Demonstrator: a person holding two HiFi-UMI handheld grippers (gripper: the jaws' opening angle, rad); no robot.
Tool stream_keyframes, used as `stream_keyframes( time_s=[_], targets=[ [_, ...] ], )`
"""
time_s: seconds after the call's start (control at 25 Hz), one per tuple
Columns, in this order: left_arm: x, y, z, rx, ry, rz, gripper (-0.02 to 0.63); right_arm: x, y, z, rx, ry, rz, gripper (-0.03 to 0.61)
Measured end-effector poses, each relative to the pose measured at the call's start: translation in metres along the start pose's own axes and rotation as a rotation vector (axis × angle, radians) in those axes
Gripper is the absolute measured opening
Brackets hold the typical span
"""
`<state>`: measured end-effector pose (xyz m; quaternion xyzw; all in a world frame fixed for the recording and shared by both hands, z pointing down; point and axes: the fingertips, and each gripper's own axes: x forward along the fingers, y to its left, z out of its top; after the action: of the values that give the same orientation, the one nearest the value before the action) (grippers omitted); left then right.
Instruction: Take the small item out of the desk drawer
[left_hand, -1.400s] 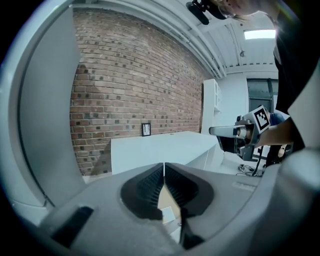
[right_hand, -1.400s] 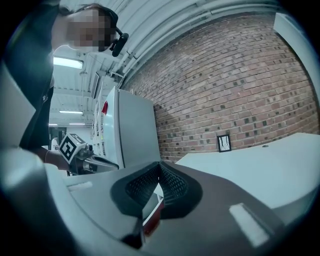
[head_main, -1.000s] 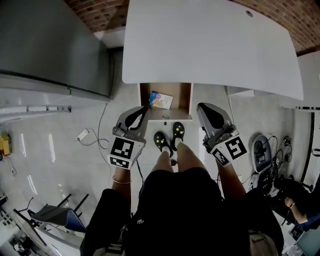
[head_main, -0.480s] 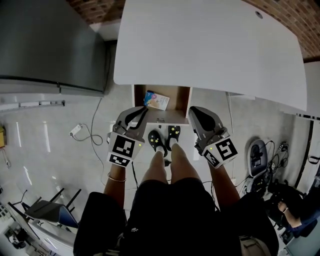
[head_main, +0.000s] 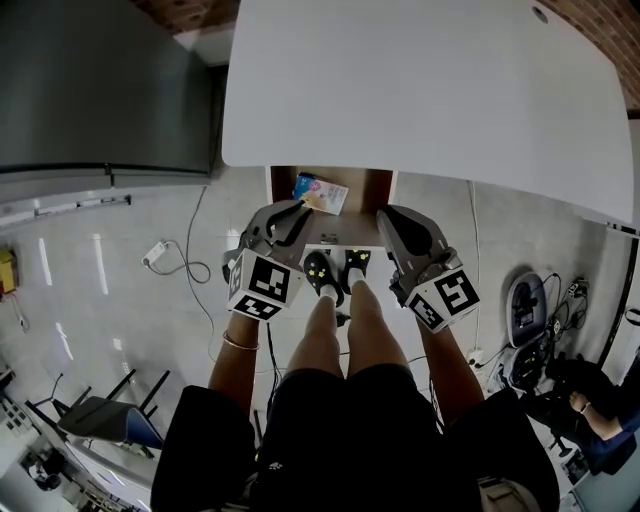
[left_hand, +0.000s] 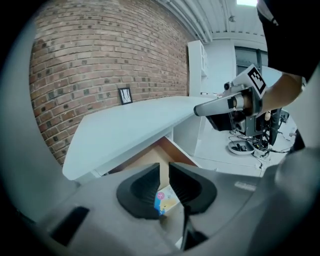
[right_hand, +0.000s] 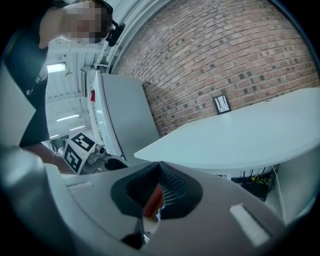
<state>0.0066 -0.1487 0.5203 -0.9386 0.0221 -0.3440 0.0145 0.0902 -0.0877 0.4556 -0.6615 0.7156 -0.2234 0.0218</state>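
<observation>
Drawer (head_main: 368, 188) holds a colourful packet (head_main: 322, 193); left gripper (head_main: 293, 211) just opening, empty; right gripper (head_main: 384, 214) closed, empty.

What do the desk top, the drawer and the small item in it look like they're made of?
Desk top: smooth matte white, likely laminate or painted board. Drawer: brown inside, probably wood or wood-look board. Small item: colourful printed packet, card or plastic; can't tell.

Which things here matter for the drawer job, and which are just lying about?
Job: open drawer, colourful packet inside it, left gripper, jaws just opened wider, nothing between them.
Lying about: plug and cable, grey cabinet, chair.
</observation>
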Motion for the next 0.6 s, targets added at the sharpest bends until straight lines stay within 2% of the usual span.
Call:
stream_keyframes(
  time_s=[0.2, 0.48, 0.6],
  targets=[
    [0.023, 0.000, -0.022, 0.056, 0.061, -0.014, 0.067, 0.007, -0.002, -0.021, 0.016, 0.017, -0.001, 0.012],
    [0.060, 0.005, -0.057, 0.228, 0.192, -0.014, 0.087, 0.013, -0.006, -0.041, 0.028, 0.036, -0.005, 0.012],
    [0.073, 0.005, -0.070, 0.257, 0.223, -0.029, 0.097, 0.015, -0.005, -0.048, 0.028, 0.042, 0.001, 0.012]
  ],
)
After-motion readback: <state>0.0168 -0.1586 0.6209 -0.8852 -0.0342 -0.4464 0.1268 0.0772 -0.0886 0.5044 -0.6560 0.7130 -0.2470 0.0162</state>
